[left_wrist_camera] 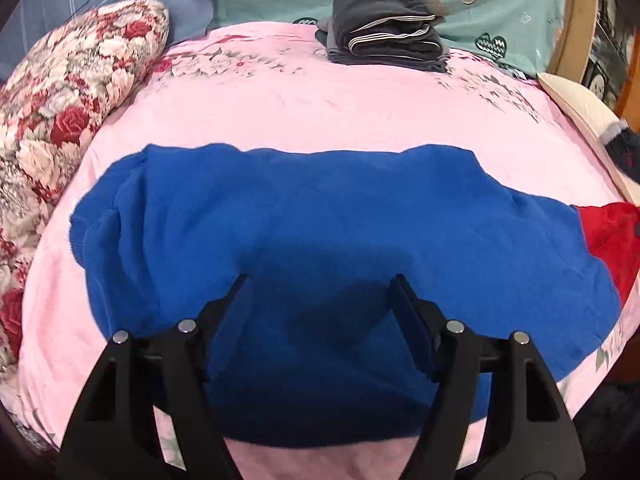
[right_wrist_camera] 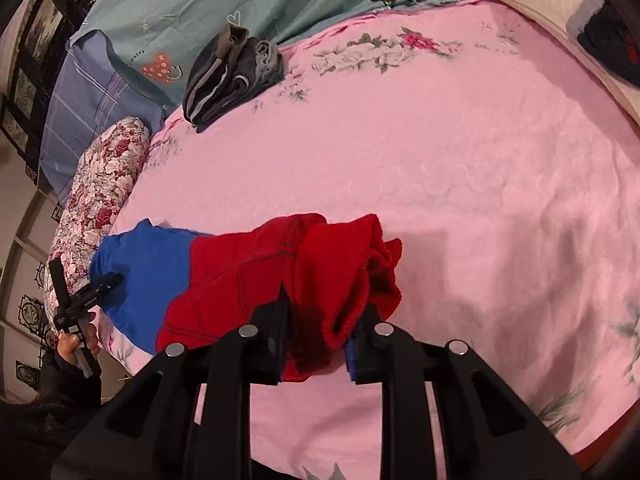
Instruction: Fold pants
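The pants are blue [left_wrist_camera: 320, 240] with a red waist part [right_wrist_camera: 248, 280] and lie across the pink bedspread [left_wrist_camera: 320, 116]. In the left wrist view my left gripper [left_wrist_camera: 320, 280] is open and hovers over the blue legs, holding nothing. In the right wrist view my right gripper [right_wrist_camera: 326, 308] has its jaws either side of the bunched red waistband [right_wrist_camera: 344, 276], with cloth between them. The left gripper [right_wrist_camera: 86, 296] also shows at the far left of that view, over the blue end [right_wrist_camera: 144, 276].
A stack of folded dark clothes [left_wrist_camera: 386, 30] sits at the far side of the bed, also in the right wrist view [right_wrist_camera: 232, 76]. A floral pillow [left_wrist_camera: 68, 100] lies to the left. A cream pillow [right_wrist_camera: 552, 12] with dark cloth is at the right.
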